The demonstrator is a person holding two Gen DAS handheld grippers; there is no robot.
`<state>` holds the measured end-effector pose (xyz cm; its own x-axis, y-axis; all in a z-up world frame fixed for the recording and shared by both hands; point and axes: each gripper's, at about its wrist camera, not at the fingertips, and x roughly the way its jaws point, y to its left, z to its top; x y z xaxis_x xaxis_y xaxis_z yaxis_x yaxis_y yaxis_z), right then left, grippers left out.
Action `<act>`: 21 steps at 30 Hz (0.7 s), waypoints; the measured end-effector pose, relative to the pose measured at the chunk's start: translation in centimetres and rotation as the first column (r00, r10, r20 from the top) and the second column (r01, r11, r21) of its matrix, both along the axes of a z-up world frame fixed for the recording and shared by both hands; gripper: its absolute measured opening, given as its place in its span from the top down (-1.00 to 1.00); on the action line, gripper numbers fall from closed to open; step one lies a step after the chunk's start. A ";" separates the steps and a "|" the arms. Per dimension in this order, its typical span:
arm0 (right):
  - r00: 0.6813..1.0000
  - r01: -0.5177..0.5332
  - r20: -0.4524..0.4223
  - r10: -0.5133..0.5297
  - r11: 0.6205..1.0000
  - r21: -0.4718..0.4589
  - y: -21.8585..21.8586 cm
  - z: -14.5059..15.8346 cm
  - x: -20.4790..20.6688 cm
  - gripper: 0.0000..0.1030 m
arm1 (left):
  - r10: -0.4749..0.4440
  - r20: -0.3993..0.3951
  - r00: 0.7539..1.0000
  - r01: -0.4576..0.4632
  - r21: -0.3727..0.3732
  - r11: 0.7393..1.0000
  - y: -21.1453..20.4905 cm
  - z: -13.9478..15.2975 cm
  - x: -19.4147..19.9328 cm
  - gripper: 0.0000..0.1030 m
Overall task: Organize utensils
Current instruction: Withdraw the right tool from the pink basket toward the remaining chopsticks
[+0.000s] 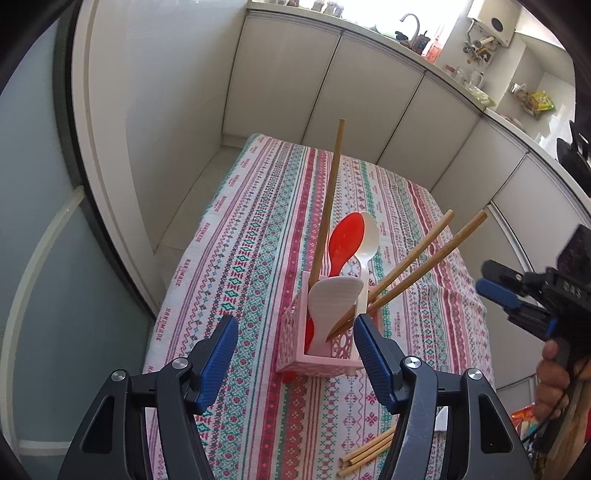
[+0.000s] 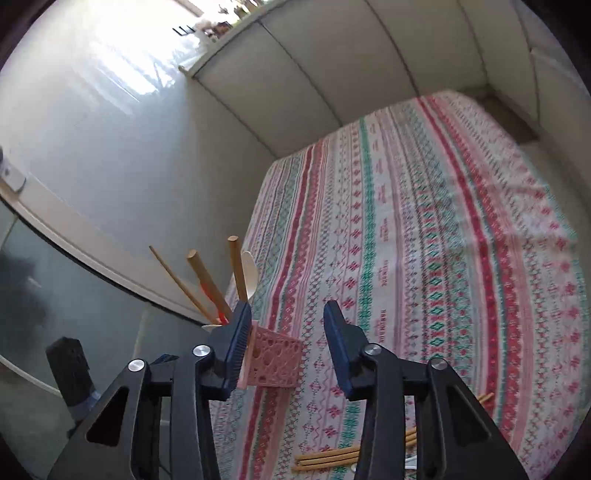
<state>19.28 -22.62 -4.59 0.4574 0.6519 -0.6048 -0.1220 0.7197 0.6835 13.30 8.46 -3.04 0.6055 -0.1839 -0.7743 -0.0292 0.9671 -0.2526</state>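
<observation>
Jaws of both grippers apart – holding nothing, pink holder (image 1: 317, 350) upright, chopsticks (image 1: 421, 266) leaning inside.

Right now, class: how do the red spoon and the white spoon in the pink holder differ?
The red spoon is red; the white spoon is white. The white spoon's thin handle shows, while the red spoon's is mostly hidden. The white spoon's bowl overlaps the red one's right edge. Both stand bowl-up in the pink holder.

White cabinets (image 1: 369, 92), a faucet (image 1: 412, 24), and a patterned tablecloth (image 2: 424, 240).
</observation>
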 end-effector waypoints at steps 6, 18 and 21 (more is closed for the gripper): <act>0.968 -0.202 -0.103 0.227 0.956 0.211 2.3 -4.8 8.2 0.22 | 0.025 0.030 0.999 -0.025 -0.002 1.000 1.0 0.6 0.5 -0.29; 0.854 -0.483 -0.099 0.511 0.848 0.218 8.9 -5.9 15.5 0.24 | 0.020 0.040 0.999 -0.020 0.006 1.000 1.0 0.6 1.1 -0.29; 0.867 -0.438 -0.108 0.487 0.847 0.302 8.3 -6.4 16.0 0.24 | 0.019 0.029 0.999 -0.019 0.005 1.000 1.0 0.4 1.4 -0.29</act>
